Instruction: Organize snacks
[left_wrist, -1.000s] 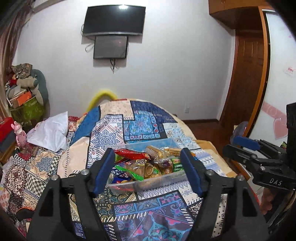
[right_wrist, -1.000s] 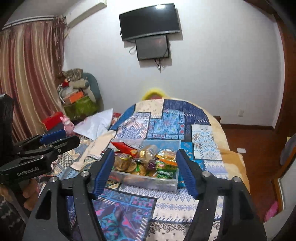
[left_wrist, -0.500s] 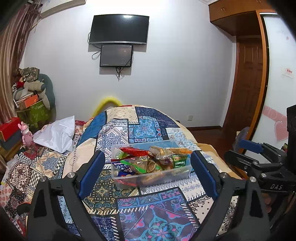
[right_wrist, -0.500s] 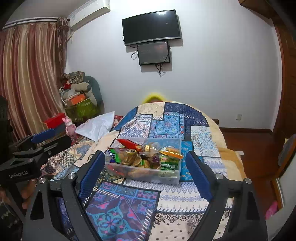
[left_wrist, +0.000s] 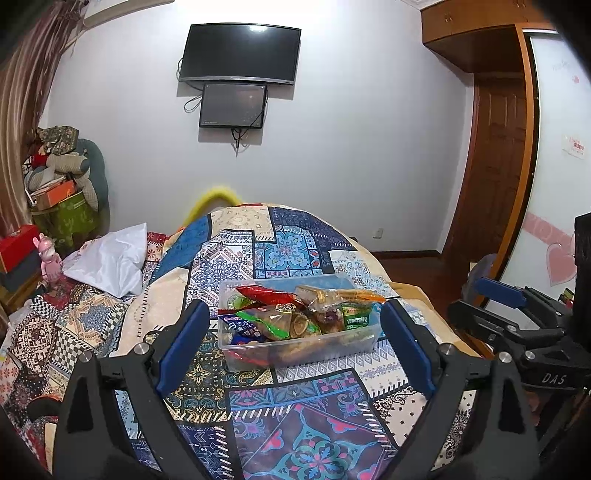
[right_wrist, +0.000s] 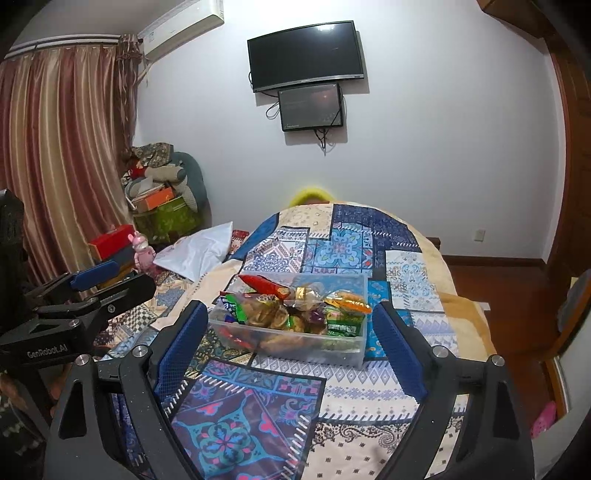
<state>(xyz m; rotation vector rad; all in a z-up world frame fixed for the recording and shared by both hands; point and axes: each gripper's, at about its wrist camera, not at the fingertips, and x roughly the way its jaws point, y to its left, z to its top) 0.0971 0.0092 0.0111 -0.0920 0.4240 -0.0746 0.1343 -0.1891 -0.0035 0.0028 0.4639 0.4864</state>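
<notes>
A clear plastic bin (left_wrist: 334, 343) full of wrapped snacks sits on the patchwork-covered bed; it also shows in the right wrist view (right_wrist: 347, 352). A red packet (left_wrist: 264, 293) lies on top at the back left, and an orange packet (right_wrist: 349, 297) at the right. My left gripper (left_wrist: 295, 332) is open and empty, held back from the bin with its blue pads either side of it. My right gripper (right_wrist: 288, 332) is open and empty too, also short of the bin. Each gripper shows at the edge of the other's view.
The patchwork bedspread (left_wrist: 295, 435) covers the bed. A white pillow (left_wrist: 110, 262) and a pink toy (left_wrist: 48, 258) lie at the left. A pile of boxes and cushions (right_wrist: 162, 192) stands in the corner. A wooden door (left_wrist: 495, 166) is at the right.
Both grippers have opened wider and pulled back and up from the bin, which now looks smaller between the fingers. The bin and snacks have not moved.
</notes>
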